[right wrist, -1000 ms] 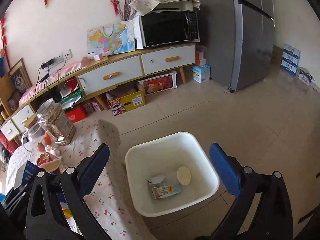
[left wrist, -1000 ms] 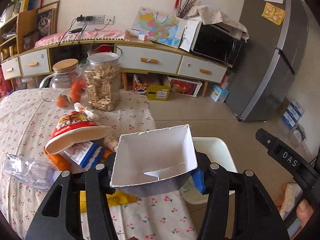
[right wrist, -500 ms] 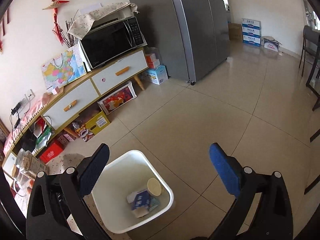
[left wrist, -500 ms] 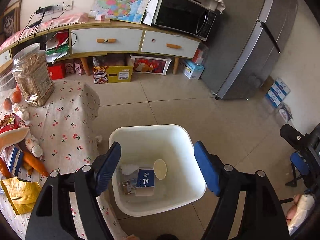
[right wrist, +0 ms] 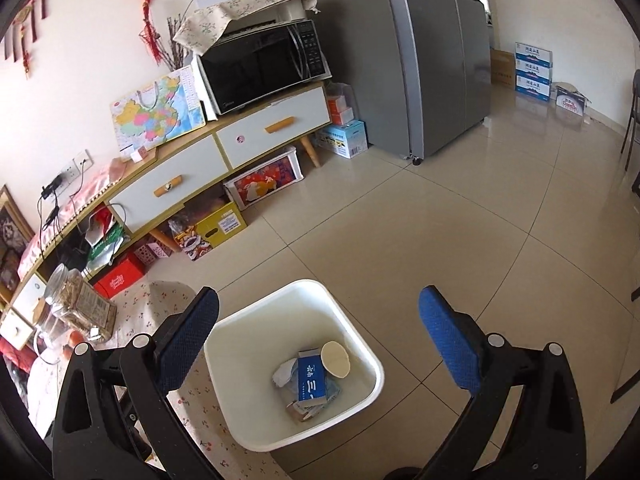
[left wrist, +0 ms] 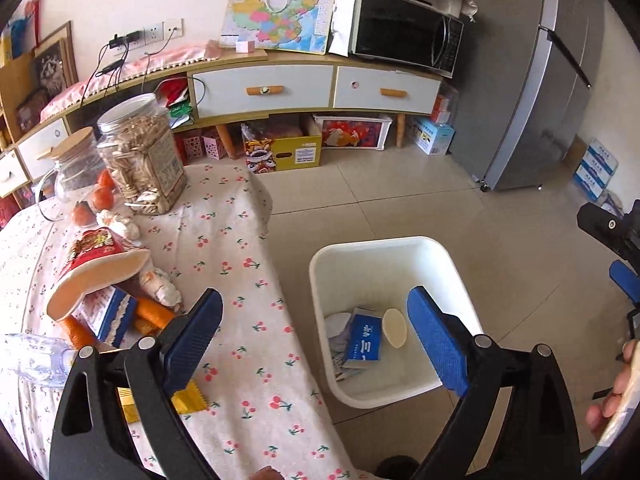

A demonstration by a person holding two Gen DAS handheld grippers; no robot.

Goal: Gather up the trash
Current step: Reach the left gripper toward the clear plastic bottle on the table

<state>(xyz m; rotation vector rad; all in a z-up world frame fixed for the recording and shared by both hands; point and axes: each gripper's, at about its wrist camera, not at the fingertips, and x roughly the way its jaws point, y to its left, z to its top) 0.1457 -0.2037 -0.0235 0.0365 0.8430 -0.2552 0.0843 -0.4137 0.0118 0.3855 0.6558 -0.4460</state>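
Table point(left wrist: 240, 264) with cherry-print cloth, white bin point(left wrist: 384, 264) on the floor just beside its edge. Bin holds a blue box point(left wrist: 365, 343), round lid point(left wrist: 394, 328), paper scraps. Left tongs point(left wrist: 314, 338) open wide, empty, over table edge and bin. Right tongs point(right wrist: 318, 338) open, empty, above bin. On the table: red snack bag point(left wrist: 96, 264), yellow wrapper point(left wrist: 188, 398), crushed plastic bottle point(left wrist: 32, 358).

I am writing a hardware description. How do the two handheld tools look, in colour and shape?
Both look alike. The left tool and the right tool each have two black angular arms with triangular cutouts and silver rivets, ending in blue textured pads. No cables, markings or sleeves show.
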